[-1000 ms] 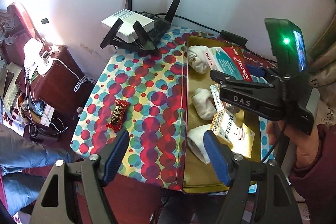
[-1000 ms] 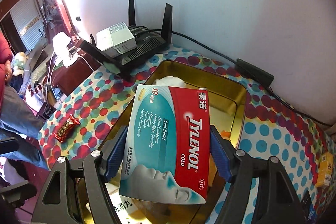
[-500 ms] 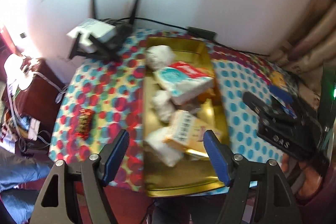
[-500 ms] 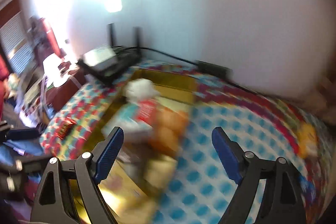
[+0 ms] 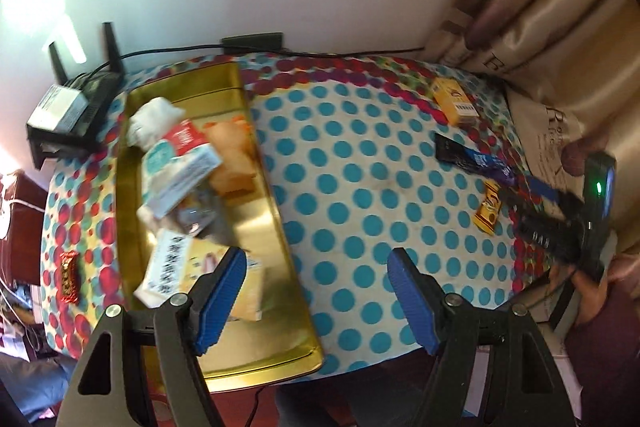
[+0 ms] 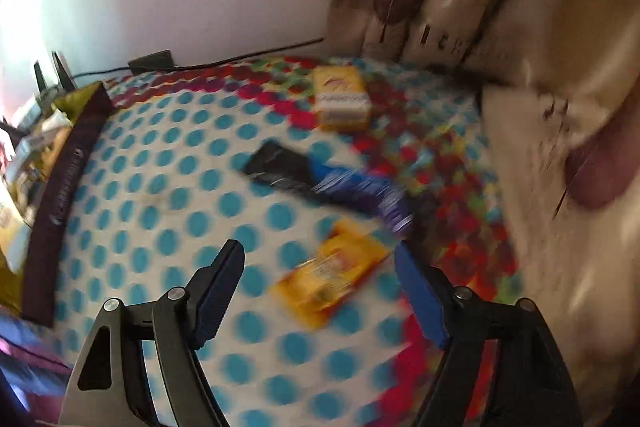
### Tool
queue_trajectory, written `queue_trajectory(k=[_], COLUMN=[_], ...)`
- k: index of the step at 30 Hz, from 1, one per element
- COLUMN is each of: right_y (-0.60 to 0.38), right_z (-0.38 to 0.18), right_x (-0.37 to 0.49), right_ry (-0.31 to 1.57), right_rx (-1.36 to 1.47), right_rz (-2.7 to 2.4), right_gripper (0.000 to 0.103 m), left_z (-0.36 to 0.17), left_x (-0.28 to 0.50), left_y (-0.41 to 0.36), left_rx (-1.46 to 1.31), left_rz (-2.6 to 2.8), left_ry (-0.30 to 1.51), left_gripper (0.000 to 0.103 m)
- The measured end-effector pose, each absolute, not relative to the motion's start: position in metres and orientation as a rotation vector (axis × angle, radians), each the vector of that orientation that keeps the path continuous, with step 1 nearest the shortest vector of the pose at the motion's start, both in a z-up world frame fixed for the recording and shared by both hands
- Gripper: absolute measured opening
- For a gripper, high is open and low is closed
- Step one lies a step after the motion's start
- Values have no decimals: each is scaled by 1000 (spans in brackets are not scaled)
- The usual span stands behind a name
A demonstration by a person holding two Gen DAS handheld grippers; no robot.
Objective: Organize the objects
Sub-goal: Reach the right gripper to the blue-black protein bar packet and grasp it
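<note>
Right gripper [image 6: 320, 283] just dropped the Tylenol box [image 5: 180, 163] in the gold tin [image 5: 296, 291]; jaws spread, closing a bit, empty, now over what's probably a yellow snack packet [image 6: 328, 279], likely next.

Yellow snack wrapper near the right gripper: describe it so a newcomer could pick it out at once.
Start at the polka-dot tablecloth, on the side away from the gold metal tray, toward the beige curtain. Three items lie there; the flat yellow snack wrapper is nearest, between the right gripper fingers. Unlike the yellow-and-white box it is a flat packet, and the dark blue-and-black packet lies between them.
</note>
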State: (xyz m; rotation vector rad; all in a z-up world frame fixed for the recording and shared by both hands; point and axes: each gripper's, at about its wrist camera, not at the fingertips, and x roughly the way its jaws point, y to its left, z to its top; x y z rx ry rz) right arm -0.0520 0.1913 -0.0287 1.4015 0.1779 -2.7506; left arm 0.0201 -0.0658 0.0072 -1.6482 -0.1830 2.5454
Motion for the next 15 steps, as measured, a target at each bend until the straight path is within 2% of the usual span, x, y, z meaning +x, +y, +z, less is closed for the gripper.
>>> queue_trajectory(k=[15], right_y=[195], right_z=[-65], right_x=[-141], right_ry=[461], right_rx=[1466], right_rz=[-2243], right_gripper=[74], left_z=[1], left_x=[-8], left_y=[-27], left_rx=[-1698], left_rz=[2561], left_ry=[-191], left_gripper=[75])
